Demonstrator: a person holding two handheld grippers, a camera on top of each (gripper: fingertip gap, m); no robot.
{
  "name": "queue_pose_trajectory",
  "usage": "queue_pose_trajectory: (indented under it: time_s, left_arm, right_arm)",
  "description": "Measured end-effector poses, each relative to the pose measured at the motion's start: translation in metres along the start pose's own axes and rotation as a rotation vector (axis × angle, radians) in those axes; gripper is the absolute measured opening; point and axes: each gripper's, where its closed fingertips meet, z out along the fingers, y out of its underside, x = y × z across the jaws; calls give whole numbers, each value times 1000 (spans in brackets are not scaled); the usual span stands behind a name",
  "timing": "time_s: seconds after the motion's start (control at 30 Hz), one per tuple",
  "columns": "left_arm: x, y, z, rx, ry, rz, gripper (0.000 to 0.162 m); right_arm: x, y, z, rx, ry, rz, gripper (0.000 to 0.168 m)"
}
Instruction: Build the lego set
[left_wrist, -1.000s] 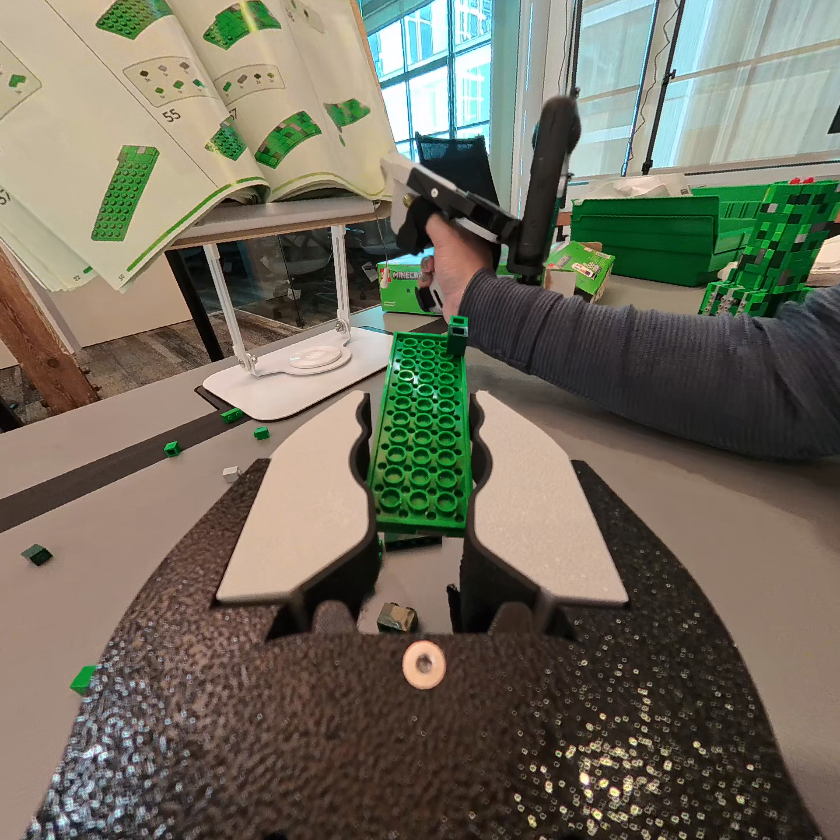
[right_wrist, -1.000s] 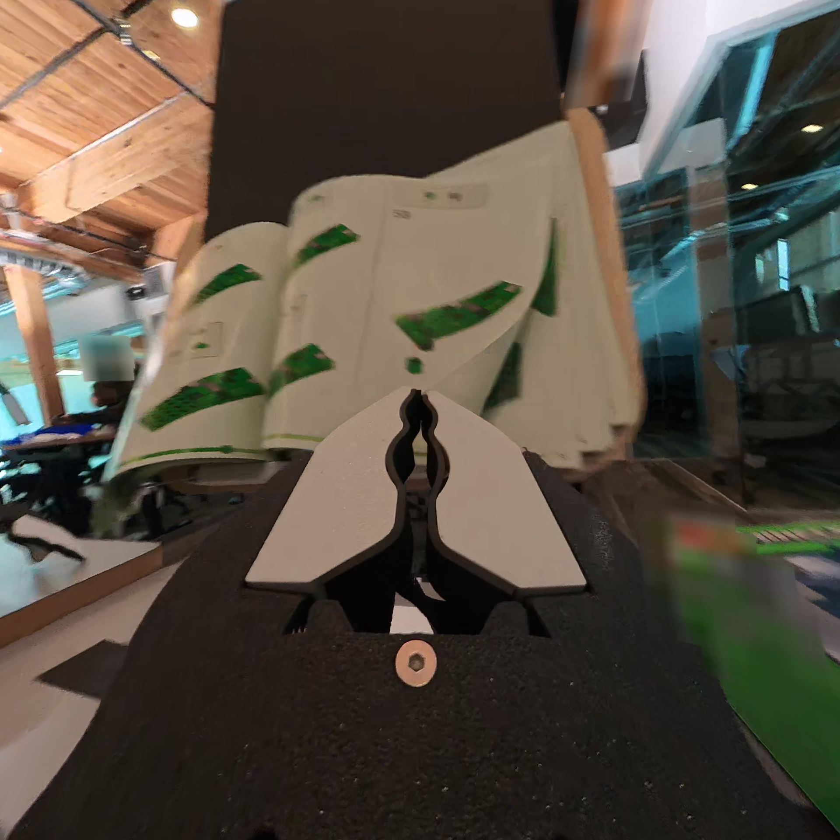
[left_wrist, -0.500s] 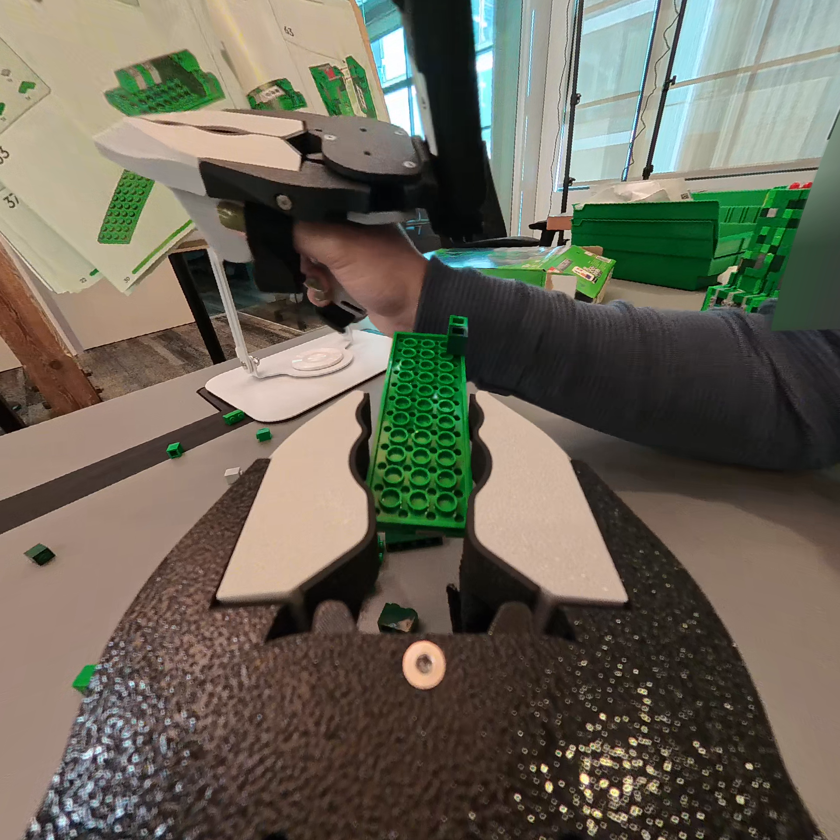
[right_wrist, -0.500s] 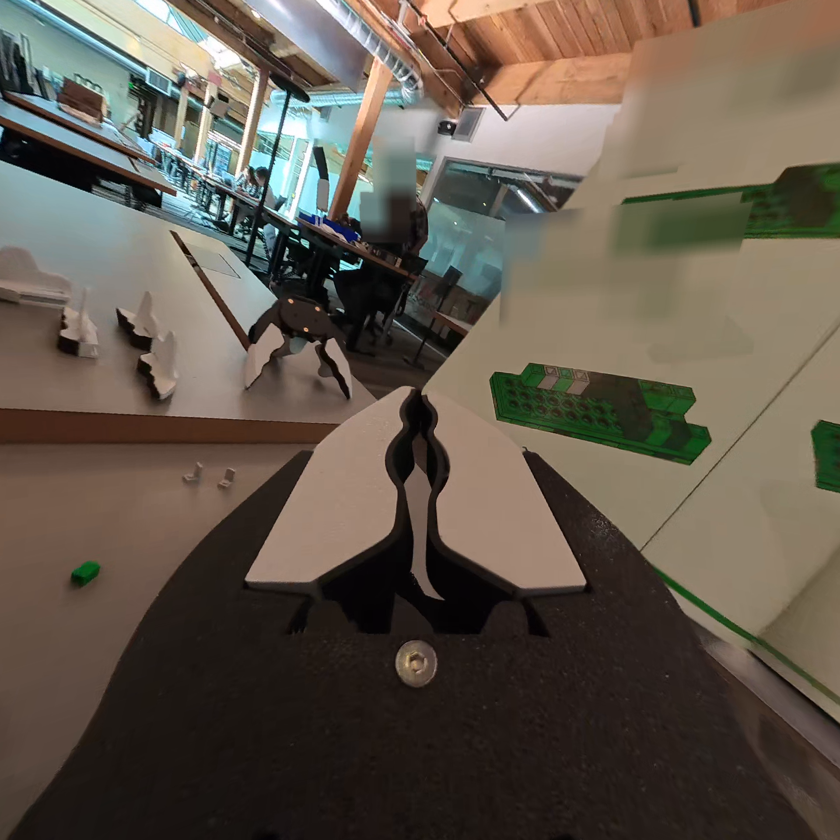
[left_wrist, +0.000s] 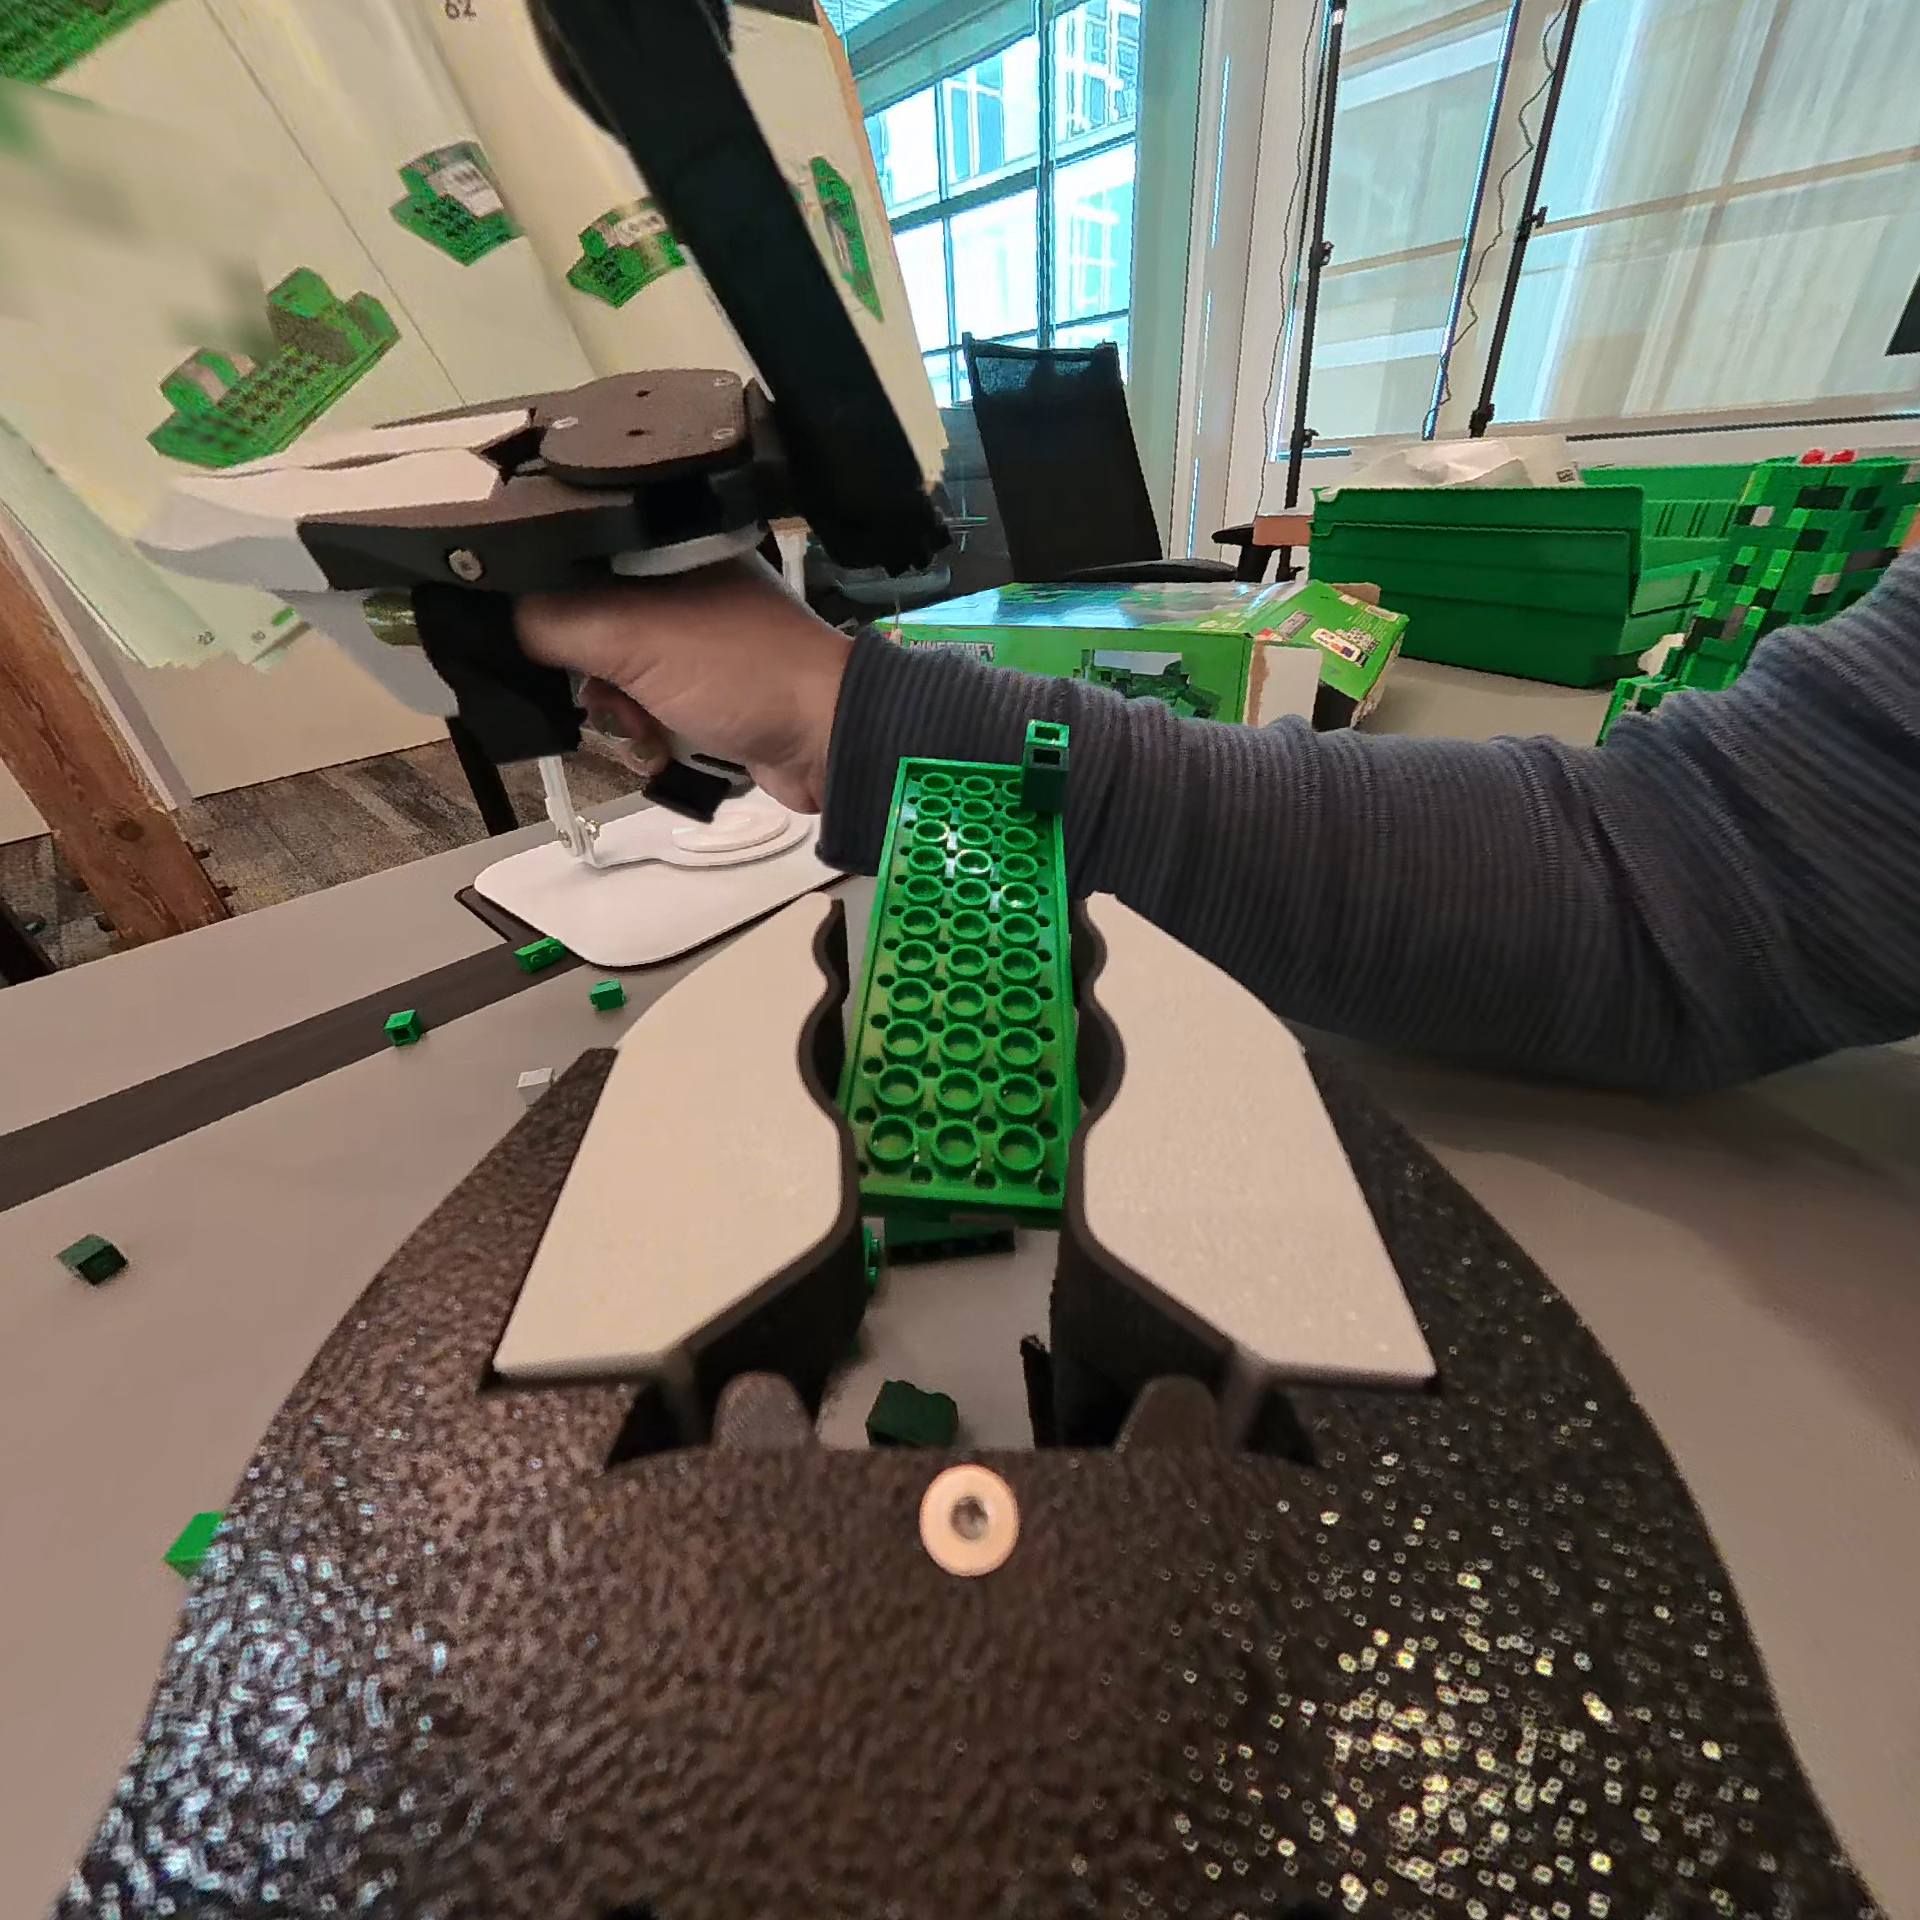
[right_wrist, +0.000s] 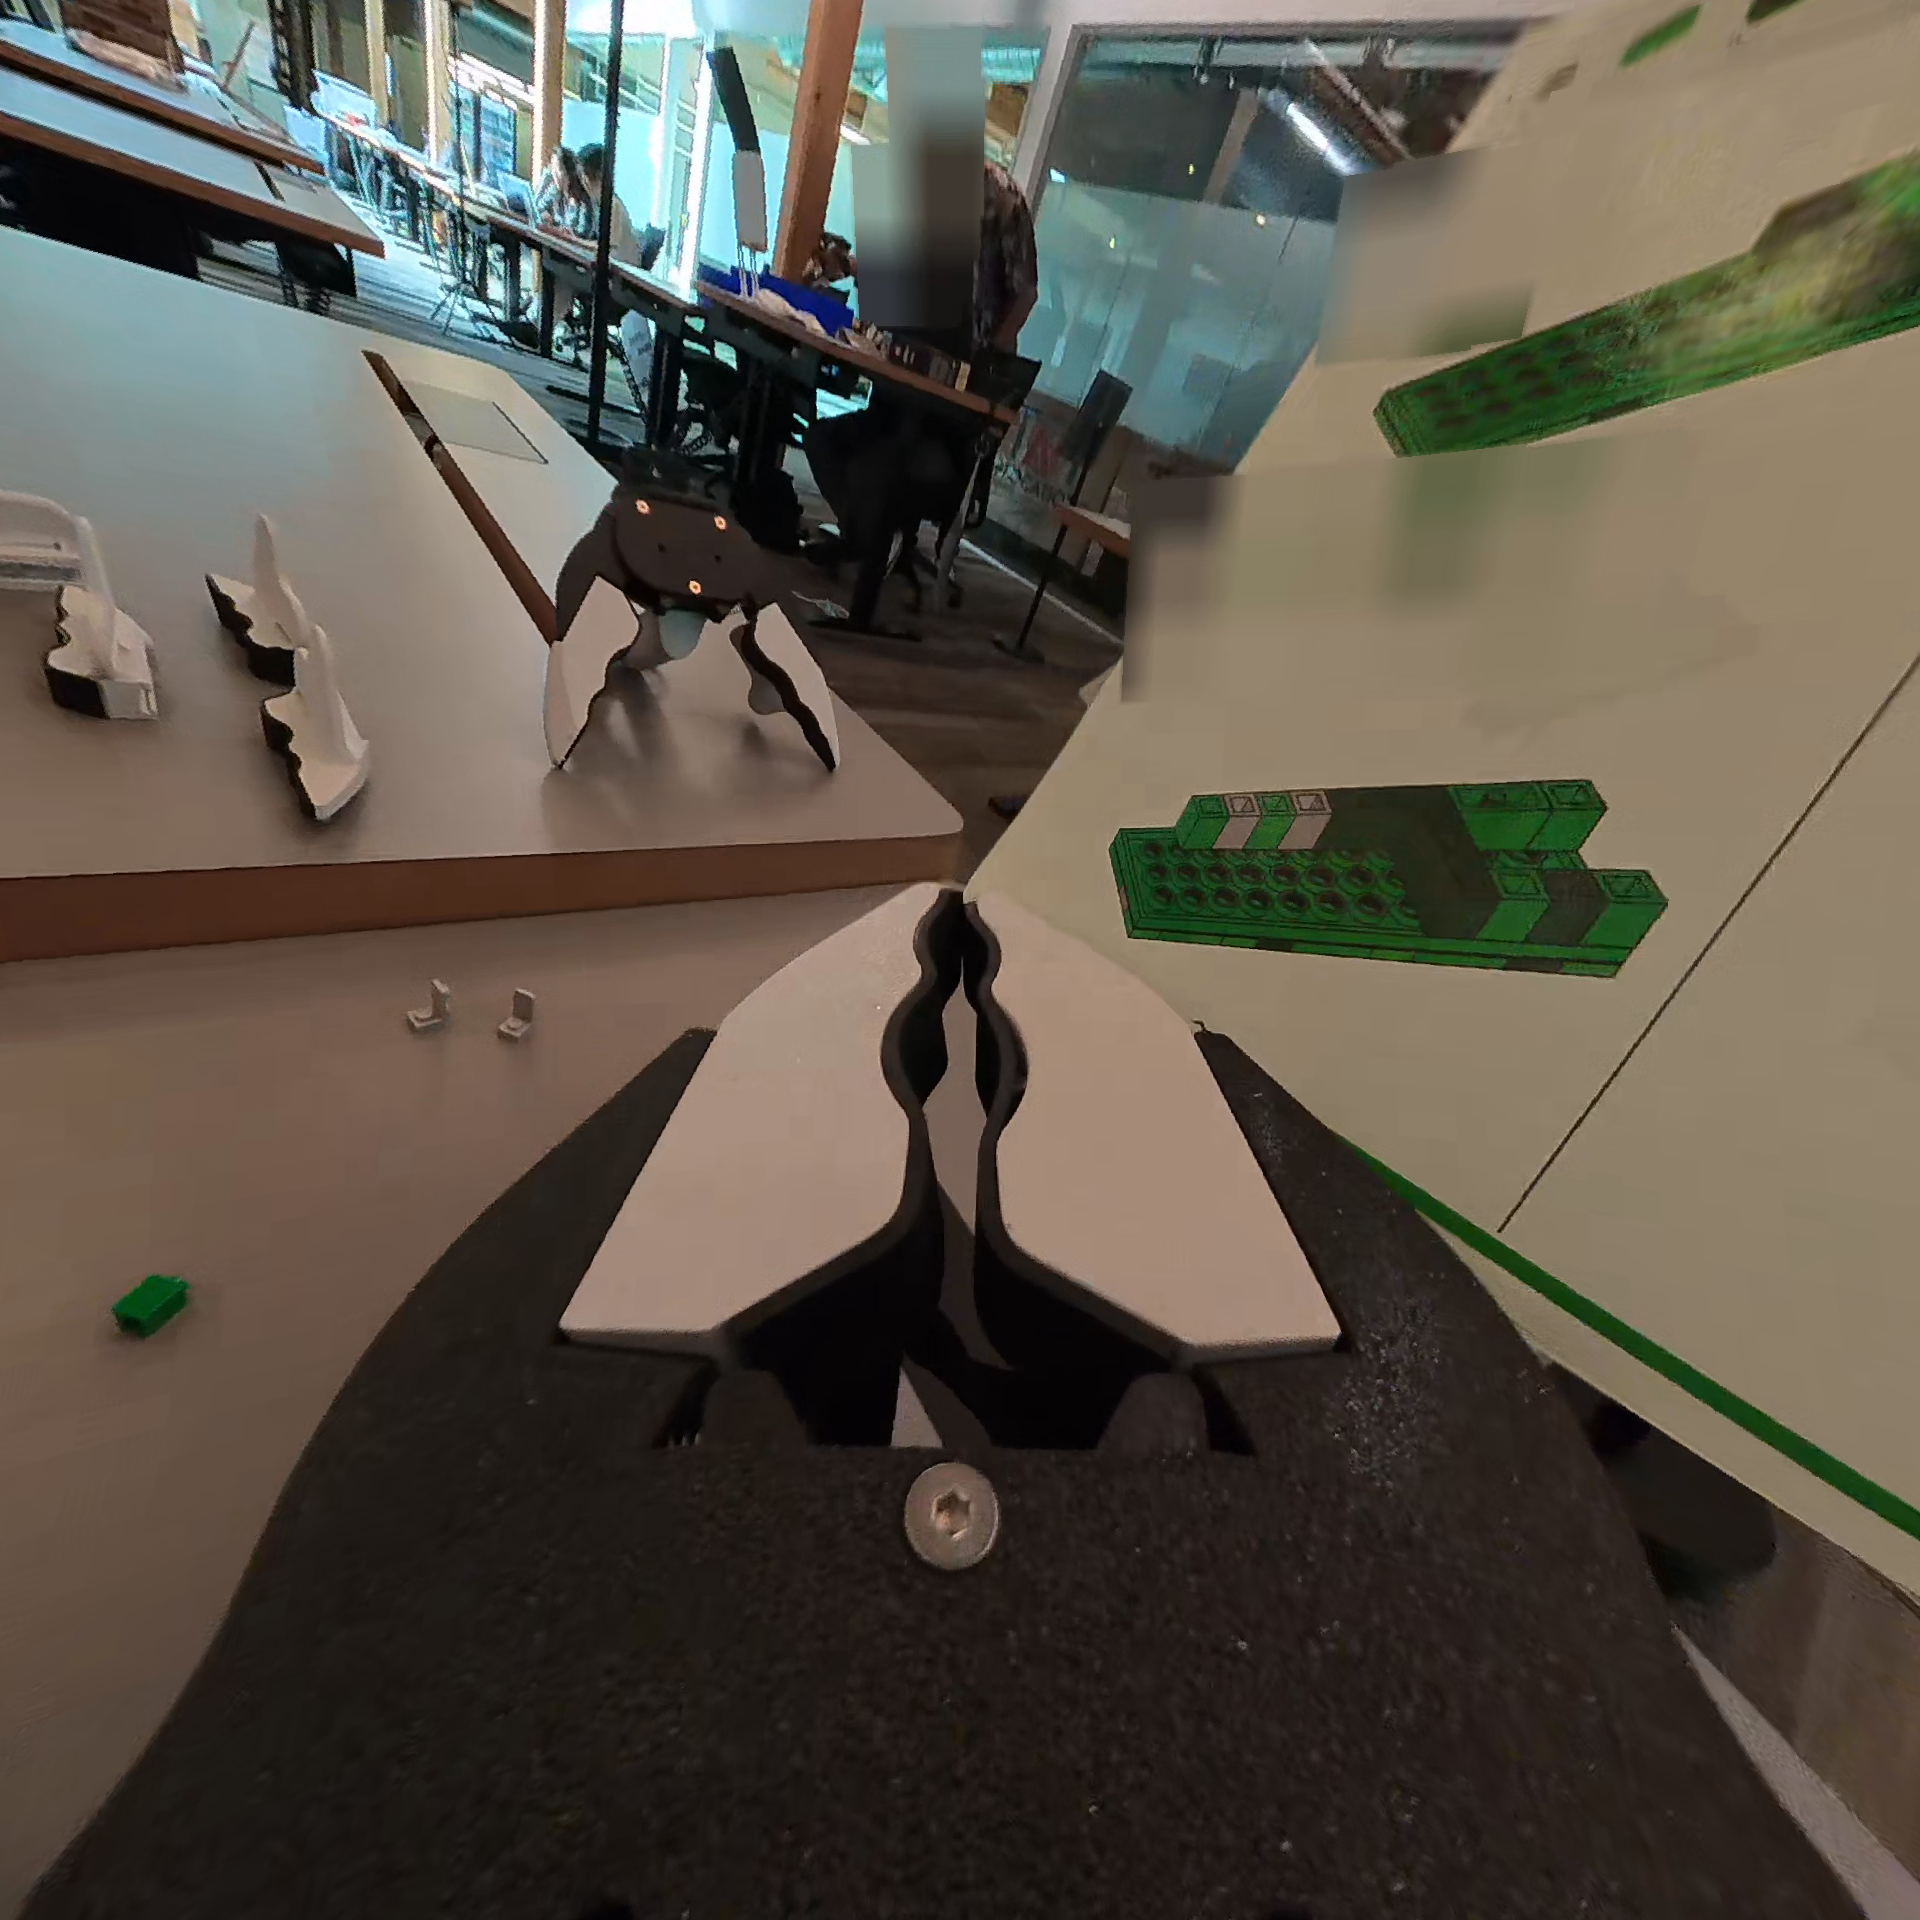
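My left gripper (left_wrist: 961, 914) is shut on a long green studded plate (left_wrist: 961, 1039), held by its long sides just above the grey table. A small green brick (left_wrist: 1044, 764) sits on the plate's far right corner. My right gripper (right_wrist: 954, 904) is shut, its tips at the edge of a page of the open instruction booklet (right_wrist: 1558, 1091). In the left wrist view the right gripper (left_wrist: 208, 509) is raised at the upper left, pointing left against the booklet (left_wrist: 312, 260), with the person's hand and sleeve behind the plate.
Loose small green bricks (left_wrist: 400, 1027) lie left of the plate and a dark one (left_wrist: 914, 1413) under my left gripper. The booklet stand's white base (left_wrist: 644, 894), a green box (left_wrist: 1143, 644), green bins (left_wrist: 1475, 582) and a built green model (left_wrist: 1808, 561) stand behind. Spare gripper parts (right_wrist: 686, 644) lie on the neighbouring table. Left tips to right tips: about 20 cm.
The right gripper swung from behind the plate up and left across the booklet, and the pages turned to a later spread. The left gripper and plate have stayed still.
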Motion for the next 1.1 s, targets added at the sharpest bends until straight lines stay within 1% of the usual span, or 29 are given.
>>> queue_pose_trajectory:
  time_s: [0.17,0.33,0.6,0.77,0.93,1.1]
  left_arm:
    - [0,0,0,-2,1,1,41]
    - [-1,-1,0,6,-1,-5,40]
    - [-3,-3,-2,21,-8,-22,40]
    - [-3,-3,-2,26,-9,-27,40]
    - [-4,-3,-2,26,-10,-28,40]
    - [-4,-3,-2,26,-11,-28,40]
  right_arm:
    - [3,3,8,-9,15,-9,0]
    - [14,2,15,9,76,9,0]
    - [6,12,22,1,38,1,0]
    - [11,16,23,4,79,2,0]
    - [12,15,23,20,92,-2,17]
    - [2,13,21,58,30,-12,21]
